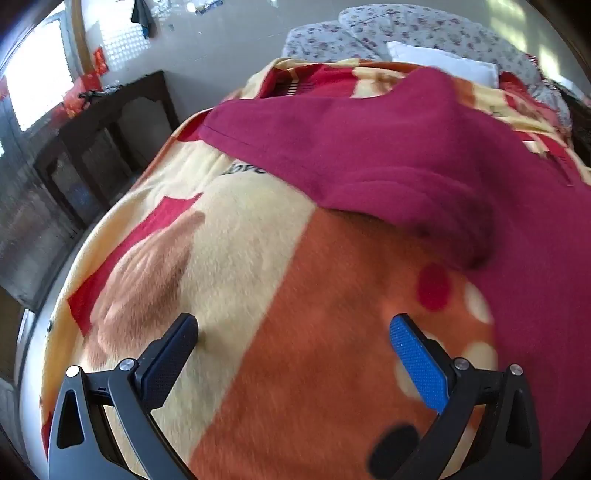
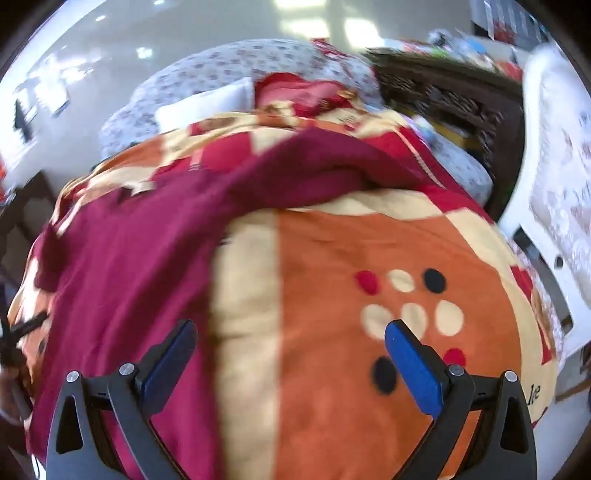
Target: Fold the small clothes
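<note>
A dark magenta garment (image 1: 369, 147) lies spread and rumpled on an orange, cream and red patterned blanket (image 1: 258, 314). My left gripper (image 1: 295, 325) is open and empty above the blanket, just short of the garment's near edge. In the right wrist view the same garment (image 2: 147, 229) lies to the left on the blanket (image 2: 351, 258). My right gripper (image 2: 291, 332) is open and empty, its left finger over the garment, its right finger over the blanket's dotted part.
A floral grey quilt (image 1: 369, 33) and a white pillow (image 1: 443, 62) lie beyond the blanket. Dark wooden furniture (image 1: 92, 140) stands to the left. In the right wrist view a dark carved headboard (image 2: 461, 99) and white furniture (image 2: 546, 184) stand to the right.
</note>
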`<action>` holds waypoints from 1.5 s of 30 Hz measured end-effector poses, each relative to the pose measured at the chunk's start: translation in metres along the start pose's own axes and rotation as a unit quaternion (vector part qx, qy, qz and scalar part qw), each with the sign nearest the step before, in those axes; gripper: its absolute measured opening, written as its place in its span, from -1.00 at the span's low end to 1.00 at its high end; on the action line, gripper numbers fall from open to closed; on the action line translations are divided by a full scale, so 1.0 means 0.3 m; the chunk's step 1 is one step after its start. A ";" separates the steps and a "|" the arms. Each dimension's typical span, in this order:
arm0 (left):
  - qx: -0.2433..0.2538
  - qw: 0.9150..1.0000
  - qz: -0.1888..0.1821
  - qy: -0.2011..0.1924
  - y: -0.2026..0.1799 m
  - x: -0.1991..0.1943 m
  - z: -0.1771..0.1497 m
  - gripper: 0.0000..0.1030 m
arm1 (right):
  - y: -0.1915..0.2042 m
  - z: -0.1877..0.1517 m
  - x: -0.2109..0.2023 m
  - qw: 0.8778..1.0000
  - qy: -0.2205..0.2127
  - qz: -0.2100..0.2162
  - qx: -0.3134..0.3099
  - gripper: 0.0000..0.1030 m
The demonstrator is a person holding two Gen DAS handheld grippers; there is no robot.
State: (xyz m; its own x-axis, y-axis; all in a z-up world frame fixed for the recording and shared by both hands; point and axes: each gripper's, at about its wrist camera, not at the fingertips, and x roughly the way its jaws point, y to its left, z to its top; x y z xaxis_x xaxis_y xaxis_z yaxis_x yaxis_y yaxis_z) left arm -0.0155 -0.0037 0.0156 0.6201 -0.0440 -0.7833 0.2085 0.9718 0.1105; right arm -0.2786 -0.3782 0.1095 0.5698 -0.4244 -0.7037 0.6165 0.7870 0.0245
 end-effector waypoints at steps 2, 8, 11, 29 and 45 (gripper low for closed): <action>0.005 1.000 -0.001 -0.016 0.000 -0.067 -0.008 1.00 | 0.077 -0.007 -0.049 1.000 -0.010 0.000 0.000 1.00; 0.020 0.999 -0.020 -0.042 -0.056 -0.258 -0.026 1.00 | 0.235 -0.028 -0.098 0.999 0.001 0.041 0.006 1.00; 0.015 0.998 -0.041 -0.045 -0.088 -0.323 -0.046 1.00 | 0.346 -0.028 -0.109 0.999 0.004 0.037 -0.012 1.00; 0.046 0.994 -0.080 -0.056 -0.281 -0.445 -0.138 1.00 | 0.513 0.003 -0.092 0.999 0.019 0.011 -0.028 1.00; 0.074 0.993 -0.072 -0.059 -0.333 -0.430 -0.157 1.00 | 0.534 0.001 -0.044 0.999 0.030 0.002 -0.024 1.00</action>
State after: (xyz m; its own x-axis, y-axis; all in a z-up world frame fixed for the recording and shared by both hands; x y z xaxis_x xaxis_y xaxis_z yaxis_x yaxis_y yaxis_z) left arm -0.1521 -0.0842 0.0767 0.6578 -0.2155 -0.7217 0.4055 0.9088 0.0983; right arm -0.1871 -0.2466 0.1228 0.5369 -0.3951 -0.7454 0.5872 0.8095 -0.0062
